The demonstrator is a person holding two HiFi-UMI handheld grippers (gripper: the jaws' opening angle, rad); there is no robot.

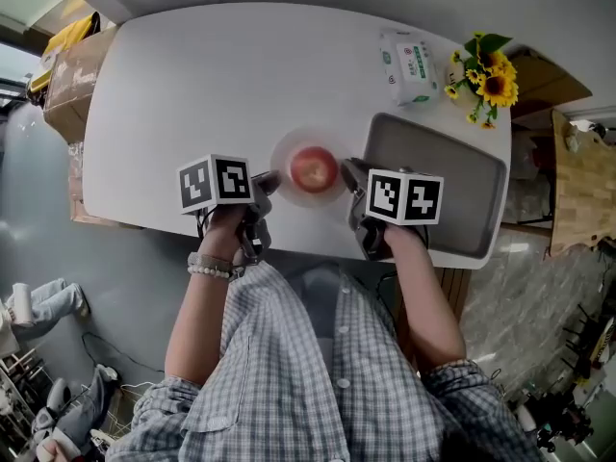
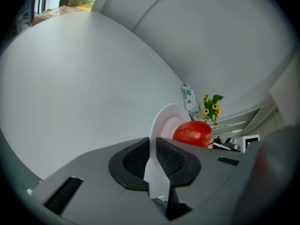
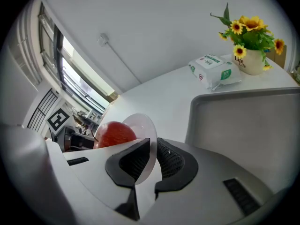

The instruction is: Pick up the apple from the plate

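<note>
On the table (image 1: pixel 192 85) a grey tray (image 1: pixel 452 191) lies at three o'clock of the plate (image 1: pixel 289 147). The apple (image 1: pixel 314 169) sits mid-plate. The left gripper (image 1: pixel 265 183) clamps the rim at nine o'clock, the right gripper (image 1: pixel 351 176) at three. The apple isn't picked yet, I reckon; one gripper must release and grasp it.

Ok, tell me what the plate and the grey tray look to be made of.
The plate: probably thin plastic, white, smooth and slightly see-through. Its rim is very thin, and it shows pink beside the apple. The tray: grey, matte, with a rounded moulded rim. It could be plastic or coated metal; I cannot tell which.
</note>
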